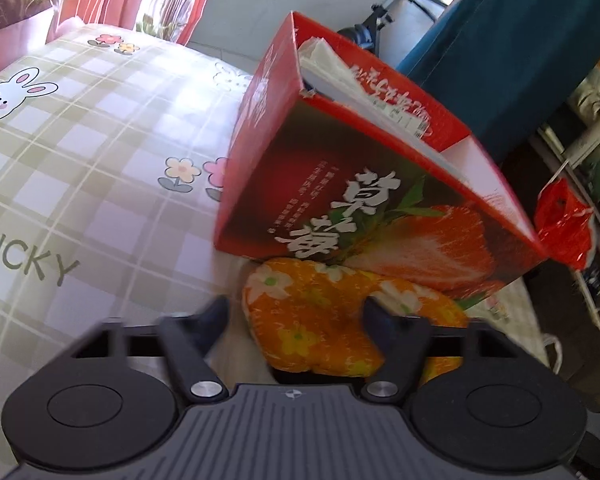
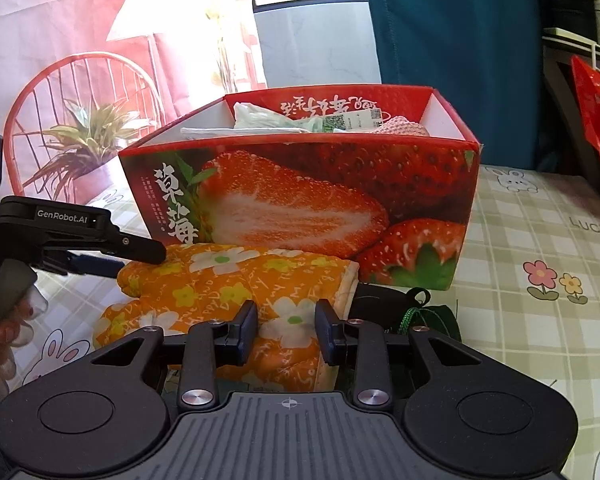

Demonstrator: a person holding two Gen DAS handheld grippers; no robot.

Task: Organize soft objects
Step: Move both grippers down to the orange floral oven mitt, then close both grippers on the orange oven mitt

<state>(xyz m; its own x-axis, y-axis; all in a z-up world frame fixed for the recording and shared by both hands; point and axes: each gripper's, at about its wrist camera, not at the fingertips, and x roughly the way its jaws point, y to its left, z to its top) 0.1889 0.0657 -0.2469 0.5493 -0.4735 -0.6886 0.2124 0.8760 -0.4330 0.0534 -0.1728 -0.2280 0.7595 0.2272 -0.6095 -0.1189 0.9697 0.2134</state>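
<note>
- Left wrist view: left gripper [image 1: 296,312] over the orange floral oven mitt [image 1: 324,312], jaws straddling it; whether the pads press the cloth, cannot tell. Mitt lies on the checked bedcover [image 1: 100,152], against the strawberry box [image 1: 364,184] base.
- Right wrist view: right gripper [image 2: 286,330] narrow, fingers astride the mitt's cuff; grip not confirmed. Box already holds soft items.
- Step, judged: picking up the mitt. Next: secure hold, lift over the box rim.
</note>
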